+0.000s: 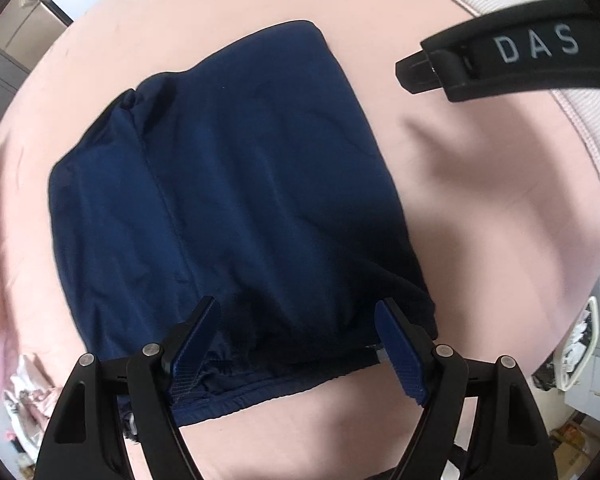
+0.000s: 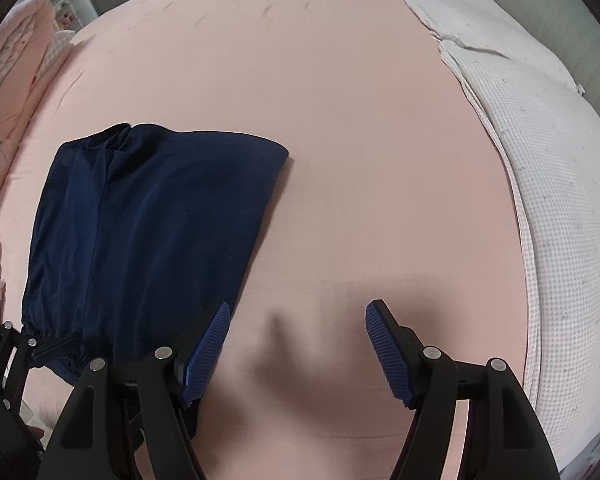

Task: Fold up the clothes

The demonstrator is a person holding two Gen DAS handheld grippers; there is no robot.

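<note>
The navy garment (image 1: 228, 200) lies flat on the pink bed sheet (image 2: 360, 140), already doubled into a rough rectangle, with its gathered elastic edge at the near side and a seam running down its left part. A bunched corner sticks up at the far left of it.

The left gripper (image 1: 298, 350) hangs right over that near elastic edge, its fingers (image 1: 198, 340) spread wide with the cloth below them and nothing pinched. The right gripper (image 2: 296, 350) is also released, its fingers splayed over bare sheet just beside the garment's right edge, one finger (image 2: 206, 344) overlapping the cloth's border in view.

It looks to me as if the next fold is about to start from the near edge. To do it well, I'd say both grippers should take the near corners, catching every layer at the elastic, then lift only slightly and carry the edge straight toward the far side so the edges line up. The bunched far-left corner may want smoothing first, or it could get trapped as a lump.

A pale checked blanket (image 2: 540, 160) lies along the right of the bed, and pink bedding (image 2: 8, 80) is heaped at the left.
</note>
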